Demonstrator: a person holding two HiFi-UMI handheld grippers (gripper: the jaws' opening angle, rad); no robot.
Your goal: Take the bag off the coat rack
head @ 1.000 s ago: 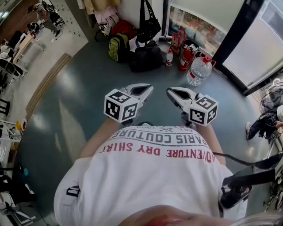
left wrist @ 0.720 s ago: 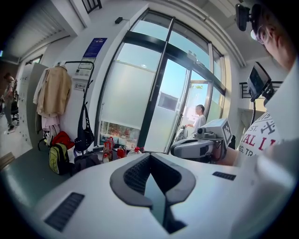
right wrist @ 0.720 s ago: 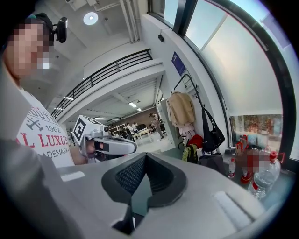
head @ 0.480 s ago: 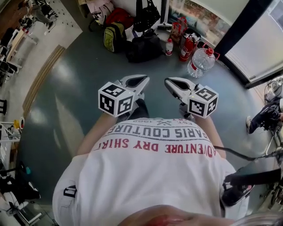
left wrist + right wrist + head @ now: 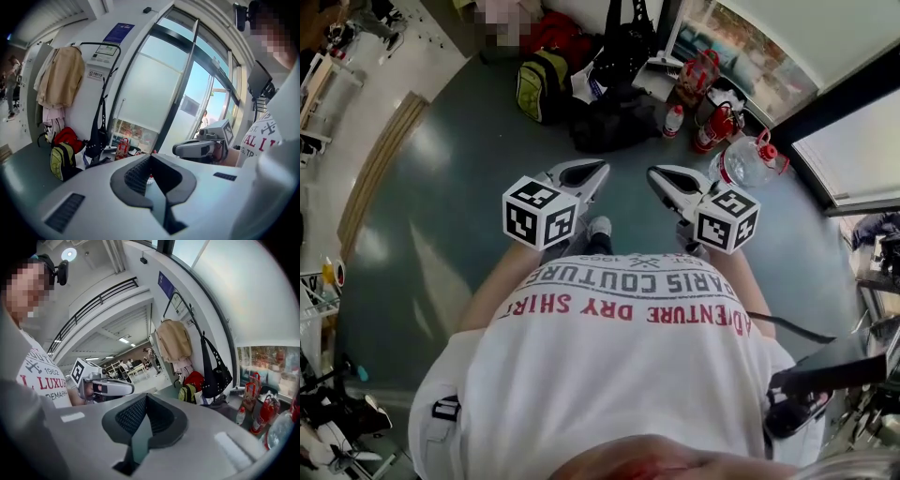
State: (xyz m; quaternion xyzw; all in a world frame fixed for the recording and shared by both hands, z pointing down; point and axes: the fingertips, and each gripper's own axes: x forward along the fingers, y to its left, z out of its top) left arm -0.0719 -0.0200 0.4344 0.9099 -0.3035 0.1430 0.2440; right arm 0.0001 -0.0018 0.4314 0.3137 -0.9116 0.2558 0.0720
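Note:
The black studded bag [image 5: 214, 373] hangs by its long straps from the coat rack [image 5: 186, 310], next to a beige coat [image 5: 174, 341]. It also shows in the left gripper view as a black bag [image 5: 98, 137] on the rack's pole [image 5: 108, 79], and from above, at the far edge of the floor, as the same bag [image 5: 623, 42]. My left gripper [image 5: 584, 174] and right gripper [image 5: 660, 178] are held side by side in front of the person's chest, well short of the bag. Both are shut and hold nothing.
Under the rack lie a green-yellow backpack [image 5: 536, 86], a red bag [image 5: 562, 33] and a black duffel [image 5: 614, 122]. Red fire extinguishers [image 5: 717, 127] and a large water jug [image 5: 750, 159] stand to the right, by the glass door [image 5: 154, 89].
The person has come closer to the rack, so the bags and the jug lie lower and larger in the head view. Both grippers stay shut in front of the chest.

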